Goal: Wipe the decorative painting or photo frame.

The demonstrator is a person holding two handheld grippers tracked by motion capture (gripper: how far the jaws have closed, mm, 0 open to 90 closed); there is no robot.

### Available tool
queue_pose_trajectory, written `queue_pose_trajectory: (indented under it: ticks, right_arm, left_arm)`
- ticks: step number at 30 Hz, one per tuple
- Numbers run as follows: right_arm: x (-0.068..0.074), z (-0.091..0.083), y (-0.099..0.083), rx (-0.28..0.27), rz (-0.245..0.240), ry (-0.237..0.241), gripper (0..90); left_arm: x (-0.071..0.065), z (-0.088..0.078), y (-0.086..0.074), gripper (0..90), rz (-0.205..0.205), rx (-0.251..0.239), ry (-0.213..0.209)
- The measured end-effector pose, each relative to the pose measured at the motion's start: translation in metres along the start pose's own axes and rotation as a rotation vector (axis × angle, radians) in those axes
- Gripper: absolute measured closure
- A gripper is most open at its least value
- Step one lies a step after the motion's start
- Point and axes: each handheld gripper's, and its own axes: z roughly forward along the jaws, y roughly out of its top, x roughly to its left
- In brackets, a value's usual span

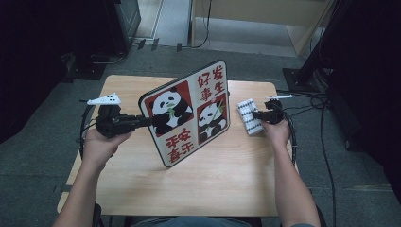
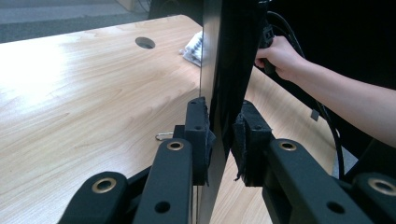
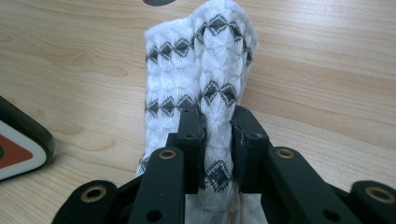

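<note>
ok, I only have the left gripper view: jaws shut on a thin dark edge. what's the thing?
Observer: A panda board with two pandas and red characters. The left gripper clamps its left edge.
Operator: Lifted?
Observer: Its lower edge looks to rest on the table, with the face tilted back.
Operator: And the right gripper?
Observer: The right gripper pinches a fold of a white cloth with black diamonds. The cloth lies right of the board, apart from it.

Two handheld tools: left tool [image 1: 150, 121], right tool [image 1: 256, 114]; black jaws, brass-ringed screw holes, black cables, pale three-cornered top plates; bare forearms, sleeves apparently short.
</note>
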Motion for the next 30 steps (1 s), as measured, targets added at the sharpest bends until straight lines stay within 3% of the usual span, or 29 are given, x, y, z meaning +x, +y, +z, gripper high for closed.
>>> queue_pose_trajectory:
  ticks: [10, 24, 30]
  right_arm:
    - [0.0, -0.002, 0.001, -0.028, 0.0, -0.004, 62.6]
    - [0.008, -0.018, 0.006, -0.087, -0.024, 0.027, 57.1]
    - [0.011, -0.021, 0.006, -0.086, -0.03, 0.038, 55.4]
  left_arm:
    - [-0.002, 0.0, 0.001, 77.4, 0.002, 0.001, 0.008]
    - [-0.003, 0.0, 0.001, 72.1, 0.002, 0.004, 0.033]
    - [-0.003, 0.001, 0.001, 66.9, -0.006, 0.014, 0.046]
